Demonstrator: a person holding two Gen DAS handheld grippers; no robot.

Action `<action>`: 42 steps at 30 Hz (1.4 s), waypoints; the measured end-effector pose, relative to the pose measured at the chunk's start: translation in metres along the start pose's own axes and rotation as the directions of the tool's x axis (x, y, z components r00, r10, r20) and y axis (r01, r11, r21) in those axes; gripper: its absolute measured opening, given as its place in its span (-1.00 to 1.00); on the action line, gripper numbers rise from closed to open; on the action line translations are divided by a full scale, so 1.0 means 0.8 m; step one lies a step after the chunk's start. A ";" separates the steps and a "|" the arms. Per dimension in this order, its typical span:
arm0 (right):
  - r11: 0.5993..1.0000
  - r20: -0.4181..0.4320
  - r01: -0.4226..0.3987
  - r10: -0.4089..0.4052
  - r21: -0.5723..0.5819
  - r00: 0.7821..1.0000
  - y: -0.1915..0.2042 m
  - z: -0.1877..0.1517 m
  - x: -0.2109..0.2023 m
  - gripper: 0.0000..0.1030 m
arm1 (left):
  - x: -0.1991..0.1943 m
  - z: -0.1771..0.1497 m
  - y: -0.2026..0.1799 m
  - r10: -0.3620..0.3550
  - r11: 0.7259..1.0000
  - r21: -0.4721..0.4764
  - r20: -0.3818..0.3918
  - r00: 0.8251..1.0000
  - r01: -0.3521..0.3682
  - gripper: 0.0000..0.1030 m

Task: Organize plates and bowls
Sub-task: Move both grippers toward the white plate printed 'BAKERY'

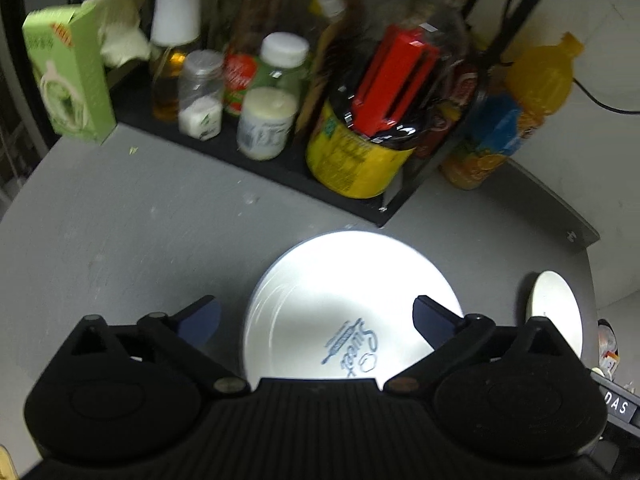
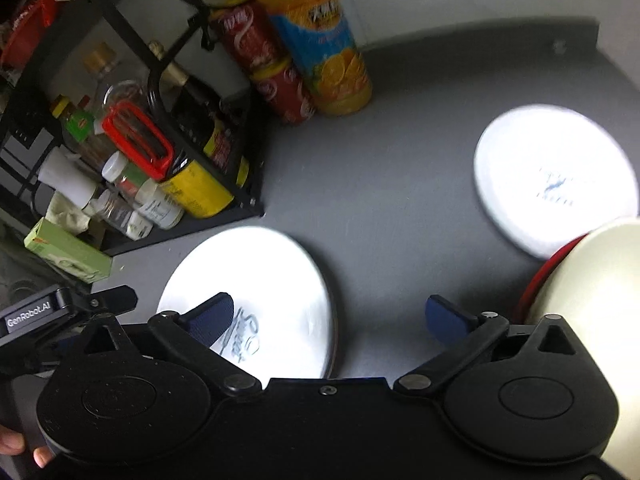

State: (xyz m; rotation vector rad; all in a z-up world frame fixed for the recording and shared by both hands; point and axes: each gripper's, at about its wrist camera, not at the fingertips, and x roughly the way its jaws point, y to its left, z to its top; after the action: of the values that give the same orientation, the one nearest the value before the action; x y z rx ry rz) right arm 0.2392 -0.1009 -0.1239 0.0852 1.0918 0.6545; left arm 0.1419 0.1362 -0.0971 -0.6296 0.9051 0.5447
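A white plate with blue lettering (image 1: 344,300) lies flat on the grey counter, right under my left gripper (image 1: 316,316), which hangs open above its near half with nothing held. The same plate (image 2: 256,292) shows low in the right wrist view, where my right gripper (image 2: 328,320) is open over its right edge. A second white plate (image 2: 556,176) lies at the right, seen small at the counter's right end (image 1: 556,312) from the left wrist. A cream bowl with a red rim (image 2: 600,300) sits nearest at the far right.
A black rack (image 1: 280,168) holds jars, sauce bottles and a big yellow-labelled jug (image 1: 356,160). An orange juice bottle (image 2: 320,40) and red cans (image 2: 276,84) stand beside it by the wall. A green carton (image 1: 68,76) stands at left. A hand (image 2: 16,448) holds the left gripper's body.
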 end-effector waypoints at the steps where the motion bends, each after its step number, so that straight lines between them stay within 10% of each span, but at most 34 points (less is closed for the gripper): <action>1: 1.000 0.009 -0.007 0.007 -0.001 1.000 0.000 0.002 -0.003 1.00 | -0.002 0.001 -0.004 0.008 1.000 0.008 0.003 1.000 -0.008 0.99; 21: 0.993 0.155 0.109 -0.114 0.035 0.981 -0.053 0.030 -0.073 0.99 | -0.018 0.017 -0.107 -0.113 0.979 0.173 0.020 0.993 0.108 0.99; 42: 0.977 0.143 0.161 -0.181 0.138 0.973 -0.174 0.055 -0.093 0.99 | 0.056 0.011 -0.260 -0.162 0.947 0.256 -0.135 0.978 0.192 0.99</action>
State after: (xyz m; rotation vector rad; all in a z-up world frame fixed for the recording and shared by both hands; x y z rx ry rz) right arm 0.3172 -0.2422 -0.0960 0.1462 0.9774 0.4162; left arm 0.3084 0.0054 -0.0757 -0.4921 0.9967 0.2202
